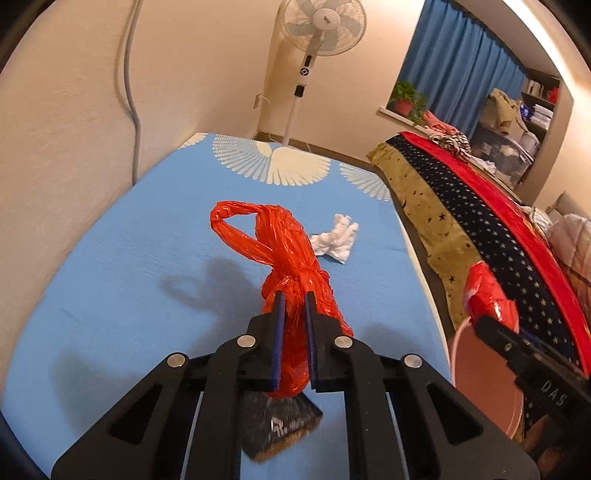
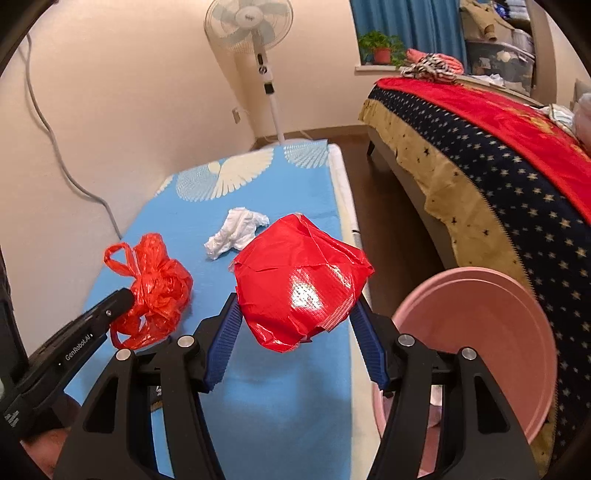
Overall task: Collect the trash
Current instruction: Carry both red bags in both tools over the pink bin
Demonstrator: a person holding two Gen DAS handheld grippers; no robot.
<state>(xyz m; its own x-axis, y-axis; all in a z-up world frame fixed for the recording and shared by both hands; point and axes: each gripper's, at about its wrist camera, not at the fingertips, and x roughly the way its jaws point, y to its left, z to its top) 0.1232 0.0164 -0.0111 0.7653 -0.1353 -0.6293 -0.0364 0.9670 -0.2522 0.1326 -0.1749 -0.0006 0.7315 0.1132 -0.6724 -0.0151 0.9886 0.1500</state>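
Note:
My left gripper (image 1: 294, 300) is shut on a knotted orange-red plastic bag (image 1: 284, 243), whose handle loop hangs forward above the blue table cover (image 1: 122, 236). The right wrist view shows the same bag (image 2: 157, 288) bunched at the left gripper (image 2: 125, 295). My right gripper (image 2: 298, 301) is shut on a crumpled glossy red wrapper (image 2: 301, 280), held above the table's right edge. From the left wrist view, that wrapper (image 1: 487, 295) sits at the right gripper (image 1: 478, 321). A crumpled white tissue (image 1: 336, 238) (image 2: 236, 230) lies on the cover beyond both grippers.
A pink basin (image 2: 476, 343) (image 1: 484, 376) sits low, right of the table beside a bed with a starred blanket (image 2: 498, 177). A dark flat packet (image 1: 280, 424) lies under my left gripper. A standing fan (image 2: 255, 29) and a wall cable (image 2: 55, 147) are behind the table.

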